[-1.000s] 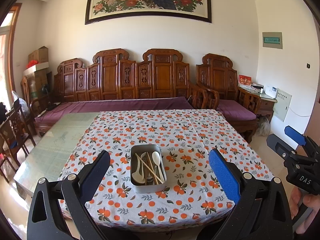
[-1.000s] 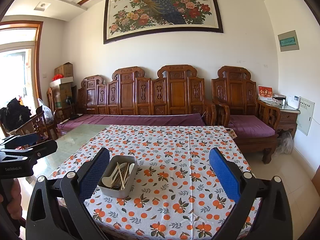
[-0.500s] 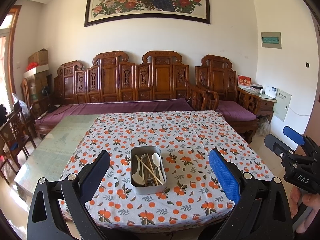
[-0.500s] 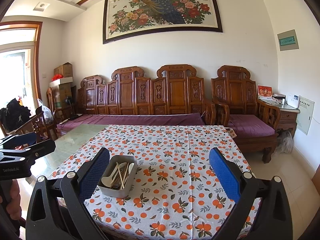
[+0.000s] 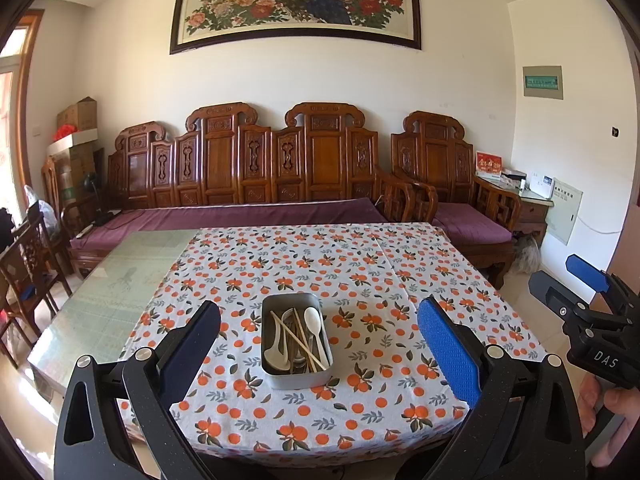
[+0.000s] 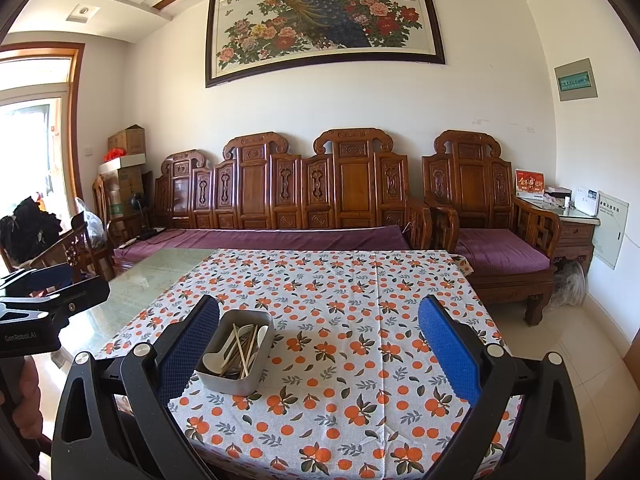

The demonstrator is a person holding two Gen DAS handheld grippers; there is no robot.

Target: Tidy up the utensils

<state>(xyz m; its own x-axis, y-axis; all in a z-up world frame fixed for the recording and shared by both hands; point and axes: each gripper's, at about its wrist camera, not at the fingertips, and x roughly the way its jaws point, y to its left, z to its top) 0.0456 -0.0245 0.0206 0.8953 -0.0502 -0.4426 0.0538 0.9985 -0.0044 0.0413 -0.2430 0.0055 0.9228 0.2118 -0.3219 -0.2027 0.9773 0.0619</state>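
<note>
Metal tin (image 5: 296,340) sat near the tablecloth's (image 5: 360,264) front edge, spoons and chopsticks (image 5: 298,338) jumbled inside. Left gripper (image 5: 318,344) and right gripper (image 6: 318,344) hung wide, empty. Over the last second, the view only tilted slightly; utensils unmoved.

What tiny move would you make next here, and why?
Probably hold the left gripper and right gripper back, fingers open: spoons and chopsticks lie jumbled together in the metal tin, which fits either sorting ahead or gathering done.
</note>
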